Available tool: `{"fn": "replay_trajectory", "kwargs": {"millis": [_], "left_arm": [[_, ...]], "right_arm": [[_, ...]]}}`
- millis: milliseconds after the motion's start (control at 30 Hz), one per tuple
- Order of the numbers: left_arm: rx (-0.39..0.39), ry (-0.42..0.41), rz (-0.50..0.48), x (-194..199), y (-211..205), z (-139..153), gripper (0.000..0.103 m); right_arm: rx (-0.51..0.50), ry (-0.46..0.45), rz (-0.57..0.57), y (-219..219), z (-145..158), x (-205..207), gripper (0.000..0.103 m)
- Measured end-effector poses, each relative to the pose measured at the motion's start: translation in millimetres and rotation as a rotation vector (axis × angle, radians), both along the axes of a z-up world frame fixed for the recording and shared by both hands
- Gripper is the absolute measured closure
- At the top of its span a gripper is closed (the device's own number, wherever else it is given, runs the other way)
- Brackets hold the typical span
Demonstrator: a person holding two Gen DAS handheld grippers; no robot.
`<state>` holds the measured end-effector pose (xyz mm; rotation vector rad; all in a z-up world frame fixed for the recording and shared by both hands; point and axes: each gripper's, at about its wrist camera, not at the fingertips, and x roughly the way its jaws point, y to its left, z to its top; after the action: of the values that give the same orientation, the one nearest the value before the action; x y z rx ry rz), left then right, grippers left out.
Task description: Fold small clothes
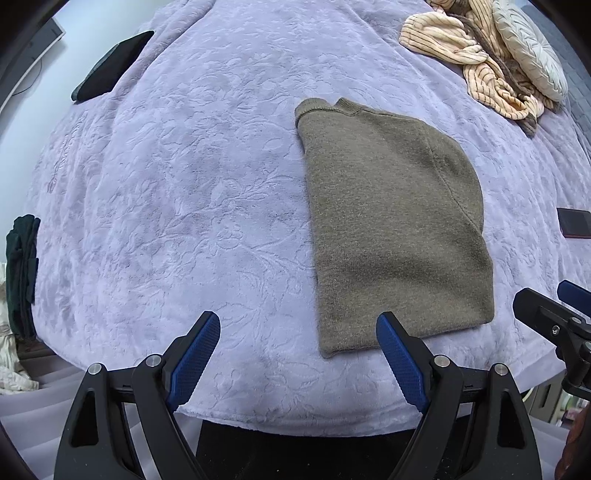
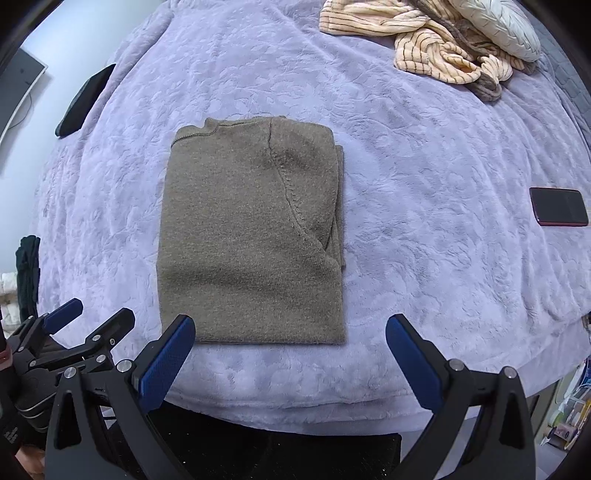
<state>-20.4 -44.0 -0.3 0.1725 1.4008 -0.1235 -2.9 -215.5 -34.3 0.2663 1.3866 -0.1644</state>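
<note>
Left wrist view showed the left gripper (image 1: 298, 334) with its blue-padded jaws spread wide and nothing between them, above the lilac blanket (image 1: 177, 192). The folded olive-brown sweater (image 1: 395, 221) lay flat on the blanket near its front edge, just beyond the right-hand finger. The right gripper (image 2: 291, 341) also stood wide and empty, its jaws clear of the sweater's hem. A striped cream garment (image 2: 424, 51) lay crumpled at the far side against a pale cushion (image 2: 502, 29). A phone (image 2: 558, 206) rested well apart to the right.
</note>
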Motion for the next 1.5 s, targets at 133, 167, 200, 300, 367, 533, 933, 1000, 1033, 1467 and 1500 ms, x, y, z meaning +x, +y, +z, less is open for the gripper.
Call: {"fn": "replay_trajectory", "kwargs": {"millis": [133,167,200,300,367,533,933,1000,1033,1467,1500], "left_arm": [[0.0,-0.002,0.007,-1.0,1.3,1.8,0.016],[-0.002,-0.001,0.01,-1.1,1.8,2.2,0.016],[-0.005,0.0,0.011,-1.2,2.1,2.7,0.016],[-0.007,-0.002,0.009,-2.3,1.8,4.4,0.016],[-0.006,-0.006,0.009,-3.4,0.8,5.4,0.016],[-0.009,-0.006,0.015,-4.6,-0.4,7.3,0.016],[-0.001,-0.008,0.013,-8.0,-3.7,9.0,0.016],[0.001,-0.007,0.011,-8.8,-4.1,9.3,0.016],[0.001,-0.007,0.011,-8.8,-4.2,9.3,0.016],[0.007,-0.006,0.011,-9.5,-5.1,9.2,0.016],[0.007,-0.005,0.009,-8.5,-4.3,9.0,0.016]], "right_arm": [[-0.004,-0.002,-0.001,3.1,3.1,-1.7,0.0],[-0.006,-0.002,0.0,3.8,3.7,-2.0,0.0],[-0.01,-0.002,0.002,4.6,4.5,-2.4,0.0],[-0.013,0.0,0.006,6.2,6.0,-3.2,0.0],[-0.016,0.0,0.009,6.8,7.1,-3.3,0.0],[-0.017,0.001,0.012,7.0,8.7,-3.9,0.0],[-0.013,0.001,0.01,7.0,9.7,-5.2,0.0],[-0.014,0.0,0.012,7.8,9.8,-6.0,0.0],[-0.014,0.0,0.013,8.4,10.2,-6.2,0.0],[-0.015,0.001,0.015,9.6,10.0,-5.7,0.0],[-0.015,0.001,0.016,9.7,10.2,-5.3,0.0]]}}
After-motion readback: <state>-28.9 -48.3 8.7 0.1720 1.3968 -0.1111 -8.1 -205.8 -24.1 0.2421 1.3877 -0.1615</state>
